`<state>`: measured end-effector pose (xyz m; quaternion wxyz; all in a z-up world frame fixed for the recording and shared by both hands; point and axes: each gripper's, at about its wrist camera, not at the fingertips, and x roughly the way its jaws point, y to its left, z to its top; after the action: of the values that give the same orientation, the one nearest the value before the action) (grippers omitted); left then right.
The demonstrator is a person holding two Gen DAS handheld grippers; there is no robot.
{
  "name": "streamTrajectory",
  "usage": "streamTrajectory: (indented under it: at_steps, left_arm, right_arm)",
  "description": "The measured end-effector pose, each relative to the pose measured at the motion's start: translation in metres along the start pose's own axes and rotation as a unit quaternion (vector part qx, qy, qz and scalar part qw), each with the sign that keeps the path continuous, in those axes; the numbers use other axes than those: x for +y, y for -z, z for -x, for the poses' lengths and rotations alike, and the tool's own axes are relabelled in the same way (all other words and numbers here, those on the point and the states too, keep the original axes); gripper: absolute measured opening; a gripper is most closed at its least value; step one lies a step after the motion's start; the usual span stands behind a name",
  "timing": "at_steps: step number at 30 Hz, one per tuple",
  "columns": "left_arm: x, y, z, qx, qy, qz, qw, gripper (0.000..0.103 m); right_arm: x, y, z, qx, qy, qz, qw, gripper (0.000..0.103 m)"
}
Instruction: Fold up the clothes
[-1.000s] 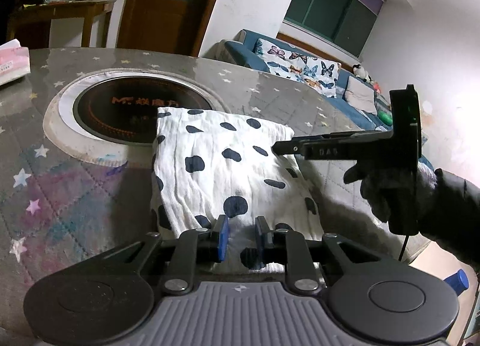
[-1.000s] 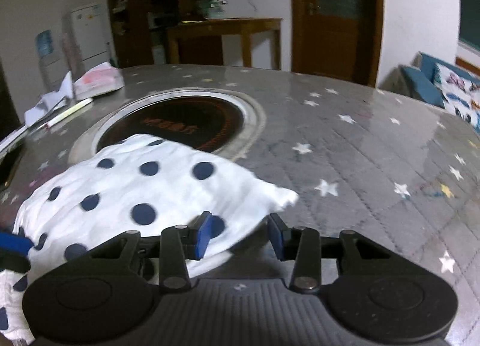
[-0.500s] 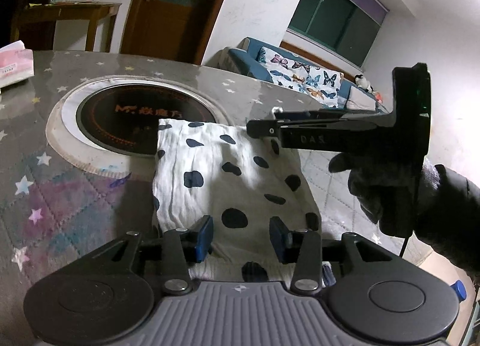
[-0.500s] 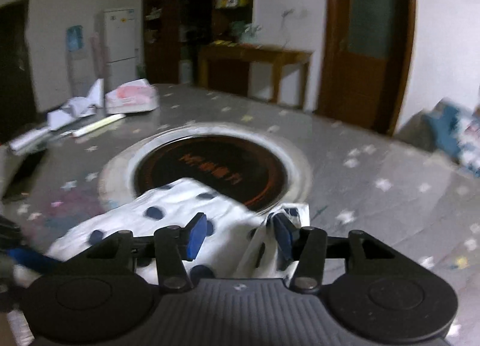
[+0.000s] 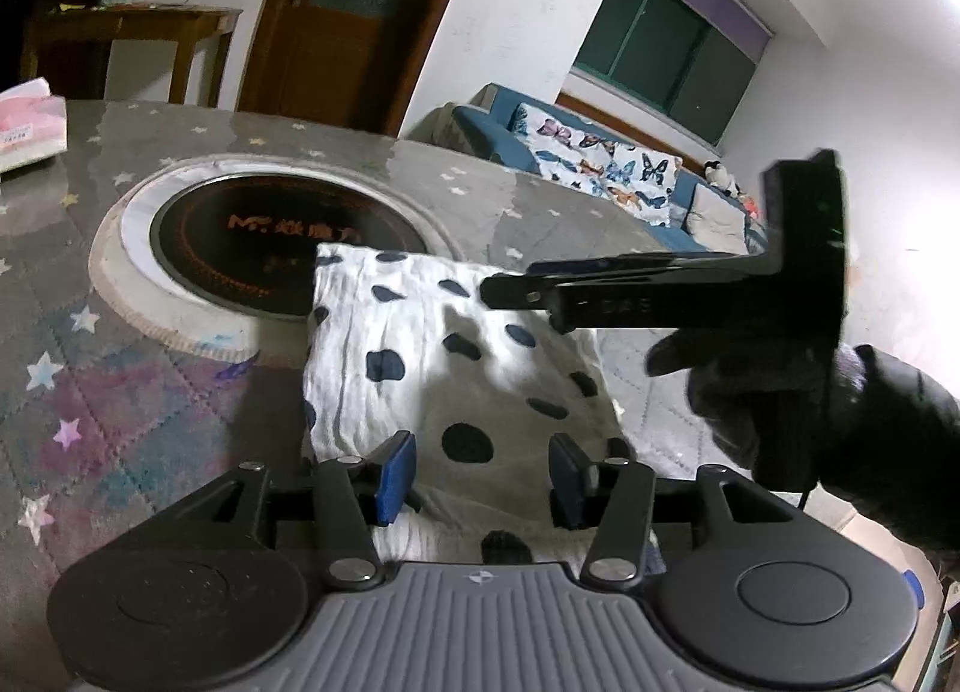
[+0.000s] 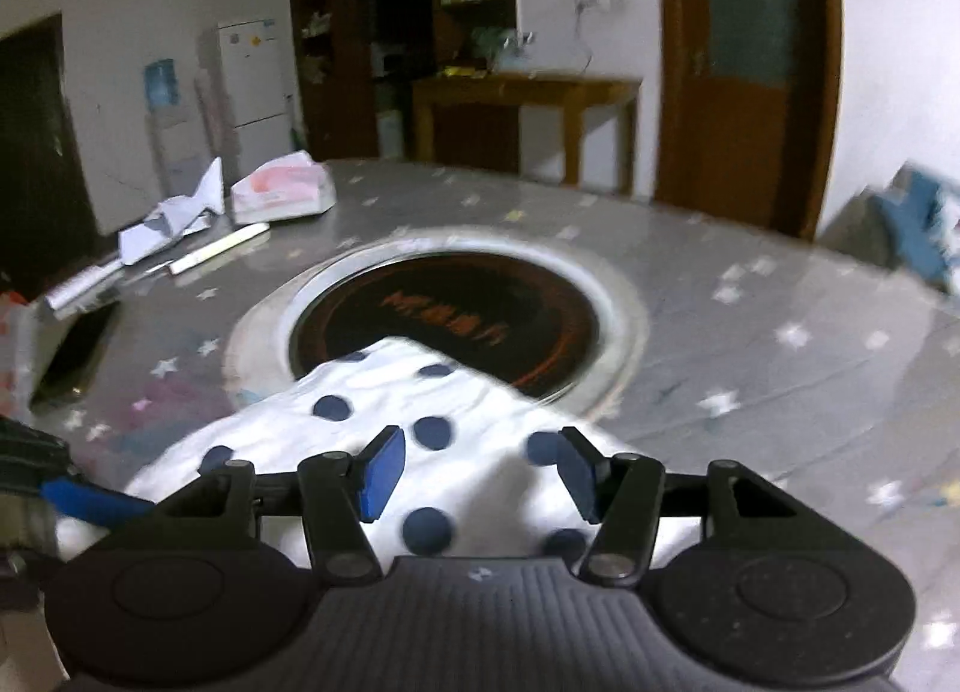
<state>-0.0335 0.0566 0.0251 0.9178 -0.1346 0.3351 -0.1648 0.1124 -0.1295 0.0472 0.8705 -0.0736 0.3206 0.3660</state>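
Observation:
A folded white cloth with dark blue dots [image 5: 444,356] lies on the grey star-patterned table [image 5: 120,392], its far corner over the round black cooktop [image 5: 282,242]. My left gripper [image 5: 480,476] is open and empty above the cloth's near edge. My right gripper [image 6: 477,473] is open and empty, raised above the cloth [image 6: 420,410]. In the left wrist view the right gripper [image 5: 510,290] reaches in from the right over the cloth, held by a black-gloved hand [image 5: 810,410].
A pink tissue pack [image 6: 282,191], crumpled paper [image 6: 174,218], a white stick [image 6: 219,251] and a dark phone [image 6: 78,350] lie at the table's left. A wooden side table [image 6: 528,116] and door stand behind. A blue sofa [image 5: 600,164] is beyond the table.
My left gripper opened from nearly shut and let go of the cloth's near edge. My right gripper rose and swung left over the cloth, staying open. The cloth lies still.

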Motion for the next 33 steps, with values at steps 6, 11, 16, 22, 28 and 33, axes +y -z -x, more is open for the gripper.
streamTrajectory:
  at_steps: [6, 11, 16, 22, 28, 33]
  left_arm:
    - [0.005, 0.003, -0.001, 0.003, 0.003, 0.004, 1.0000, 0.053]
    - [0.003, -0.001, 0.003, -0.008, 0.007, 0.000, 0.9999, 0.054]
    - [0.007, 0.001, 0.001, -0.009, 0.004, 0.002, 1.0000, 0.056]
    - [0.007, 0.007, -0.003, -0.003, 0.003, 0.000, 1.0000, 0.057]
    - [0.009, 0.008, -0.005, 0.000, 0.007, 0.002, 1.0000, 0.058]
    - [0.007, 0.008, -0.005, -0.001, 0.004, 0.003, 1.0000, 0.058]
  right_arm:
    - [-0.005, 0.009, -0.024, 0.019, 0.016, 0.021, 0.999, 0.057]
    - [0.011, -0.005, -0.012, 0.012, -0.010, 0.053, 0.998, 0.057]
    - [0.037, -0.016, -0.021, 0.025, -0.077, 0.088, 0.993, 0.058]
    - [0.055, -0.022, -0.062, 0.067, -0.088, 0.125, 0.986, 0.059]
    - [0.046, -0.038, -0.075, 0.066, -0.080, 0.107, 0.989, 0.059]
    - [0.043, -0.042, -0.095, 0.081, -0.078, 0.098, 0.989, 0.059]
